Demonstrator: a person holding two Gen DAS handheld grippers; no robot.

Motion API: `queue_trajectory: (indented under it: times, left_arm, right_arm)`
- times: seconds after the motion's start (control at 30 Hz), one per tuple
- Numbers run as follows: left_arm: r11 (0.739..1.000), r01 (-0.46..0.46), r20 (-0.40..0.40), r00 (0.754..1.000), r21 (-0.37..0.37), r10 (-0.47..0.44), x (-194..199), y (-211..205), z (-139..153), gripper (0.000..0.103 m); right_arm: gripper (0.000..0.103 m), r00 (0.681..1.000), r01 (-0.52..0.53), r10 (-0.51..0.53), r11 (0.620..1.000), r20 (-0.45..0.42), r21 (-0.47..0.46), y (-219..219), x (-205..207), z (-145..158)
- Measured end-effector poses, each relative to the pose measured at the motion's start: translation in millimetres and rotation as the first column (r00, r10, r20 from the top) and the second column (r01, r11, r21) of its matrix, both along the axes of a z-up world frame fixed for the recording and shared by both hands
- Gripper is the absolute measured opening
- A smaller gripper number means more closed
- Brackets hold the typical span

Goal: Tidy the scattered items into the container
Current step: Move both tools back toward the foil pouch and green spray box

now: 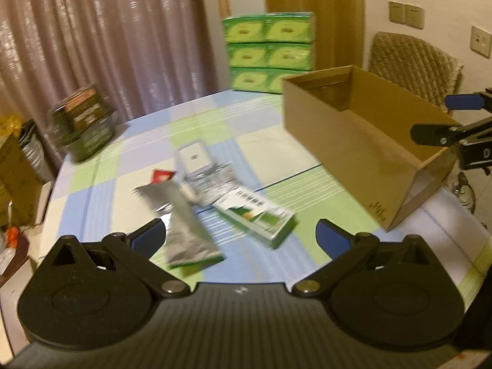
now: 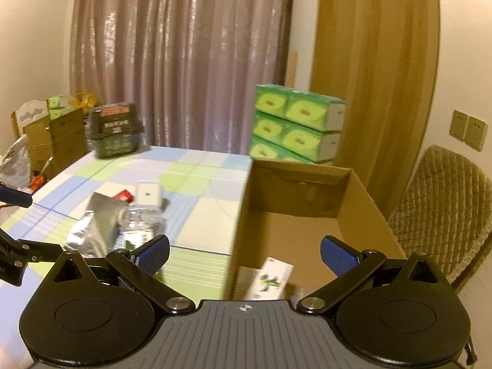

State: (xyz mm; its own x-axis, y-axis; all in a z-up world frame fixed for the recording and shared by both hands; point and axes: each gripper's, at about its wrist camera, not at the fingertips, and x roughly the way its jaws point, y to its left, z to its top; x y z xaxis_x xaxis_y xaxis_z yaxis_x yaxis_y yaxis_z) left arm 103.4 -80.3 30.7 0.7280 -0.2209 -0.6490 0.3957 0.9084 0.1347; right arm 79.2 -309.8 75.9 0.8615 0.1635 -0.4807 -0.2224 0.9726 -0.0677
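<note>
An open cardboard box stands at the table's right; it also shows in the right wrist view. A white and green carton lies inside it. Scattered on the checked cloth are a silver pouch, a green and white box, a white square item, a red packet and a clear crinkled wrapper. My left gripper is open and empty, just above the pouch and green box. My right gripper is open and empty over the cardboard box's near left wall.
A stack of green tissue packs stands behind the cardboard box. A dark container sits at the table's far left. A cushioned chair is on the right. Cartons and clutter lie beyond the left edge.
</note>
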Motion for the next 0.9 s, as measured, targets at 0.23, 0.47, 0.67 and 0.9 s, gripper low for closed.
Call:
queue_trajectory:
  times: [0.23, 0.47, 0.67, 0.9]
  left_arm:
    - [0.997, -0.071, 0.004, 0.997, 0.001, 0.071, -11, 45, 4, 0.102]
    - [0.995, -0.100, 0.004, 0.995, -0.003, 0.100, -15, 70, 5, 0.102]
    - [0.993, -0.116, -0.002, 0.993, -0.006, 0.116, -13, 83, 2, 0.102]
    - [0.991, -0.130, -0.020, 0.991, -0.006, 0.130, -6, 92, -5, 0.102]
  right_arm:
    - [0.102, 0.997, -0.072, 0.072, 0.997, 0.007, -0.014, 36, -9, 3]
    - [0.101, 0.990, -0.143, 0.143, 0.989, -0.006, -0.023, 73, -12, -4]
    - [0.101, 0.982, -0.188, 0.187, 0.982, -0.036, -0.036, 96, -10, -18]
    - [0.101, 0.976, -0.210, 0.206, 0.977, -0.074, -0.040, 108, -3, -35]
